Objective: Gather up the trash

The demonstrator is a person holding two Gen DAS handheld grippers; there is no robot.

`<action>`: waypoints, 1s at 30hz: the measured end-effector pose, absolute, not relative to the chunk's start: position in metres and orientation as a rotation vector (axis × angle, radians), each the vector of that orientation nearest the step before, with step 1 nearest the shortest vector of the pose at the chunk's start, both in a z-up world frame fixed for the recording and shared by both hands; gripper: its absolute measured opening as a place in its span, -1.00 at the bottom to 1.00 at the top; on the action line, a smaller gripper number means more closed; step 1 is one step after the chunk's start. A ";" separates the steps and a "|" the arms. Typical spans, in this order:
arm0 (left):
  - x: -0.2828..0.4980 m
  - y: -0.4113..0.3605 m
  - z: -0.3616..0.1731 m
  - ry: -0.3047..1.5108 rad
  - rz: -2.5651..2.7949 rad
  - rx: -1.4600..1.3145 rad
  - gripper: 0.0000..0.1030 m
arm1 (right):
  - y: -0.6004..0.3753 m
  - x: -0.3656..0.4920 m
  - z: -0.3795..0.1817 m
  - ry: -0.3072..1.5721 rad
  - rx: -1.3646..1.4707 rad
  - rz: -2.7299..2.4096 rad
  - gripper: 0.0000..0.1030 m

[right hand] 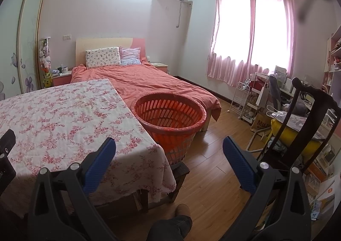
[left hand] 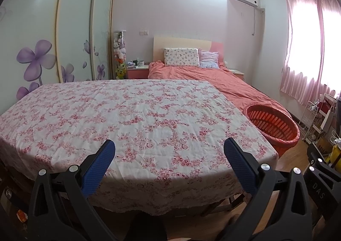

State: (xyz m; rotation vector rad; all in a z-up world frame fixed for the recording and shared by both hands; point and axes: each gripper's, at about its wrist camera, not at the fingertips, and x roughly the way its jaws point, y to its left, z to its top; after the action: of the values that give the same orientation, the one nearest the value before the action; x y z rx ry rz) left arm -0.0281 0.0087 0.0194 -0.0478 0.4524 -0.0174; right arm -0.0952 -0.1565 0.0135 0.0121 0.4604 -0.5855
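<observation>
An orange slotted basket (right hand: 170, 117) lined with a red bag stands on a dark stool at the table's right end; it also shows in the left wrist view (left hand: 275, 125). The table (left hand: 119, 113) carries a pink floral cloth, and I see no trash on it. My left gripper (left hand: 169, 151) is open and empty above the table's near edge. My right gripper (right hand: 169, 150) is open and empty, held over the table's near right corner, in front of the basket. The left gripper's body shows at the left edge of the right wrist view (right hand: 6, 155).
A bed (right hand: 145, 83) with an orange cover lies behind the table and basket. A dark wooden chair (right hand: 298, 125) with a yellow bundle stands at the right, with a white rack (right hand: 240, 100) and a cluttered desk beyond. Wardrobe doors (left hand: 42, 38) line the left. Wooden floor (right hand: 213, 166) lies between basket and chair.
</observation>
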 end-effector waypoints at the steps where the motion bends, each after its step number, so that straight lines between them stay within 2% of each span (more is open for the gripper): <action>1: -0.028 0.009 0.019 0.453 -0.018 -0.048 0.95 | -0.156 -0.095 0.014 0.460 0.013 -0.584 0.91; 30: -0.029 0.012 0.017 0.468 -0.011 -0.044 0.95 | -0.156 -0.092 0.012 0.463 0.023 -0.576 0.91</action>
State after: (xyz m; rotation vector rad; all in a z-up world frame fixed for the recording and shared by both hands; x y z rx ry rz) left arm -0.0289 0.0121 0.0166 -0.0443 0.4680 -0.0110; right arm -0.0925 -0.1557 0.0122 0.0234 0.4630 -0.5763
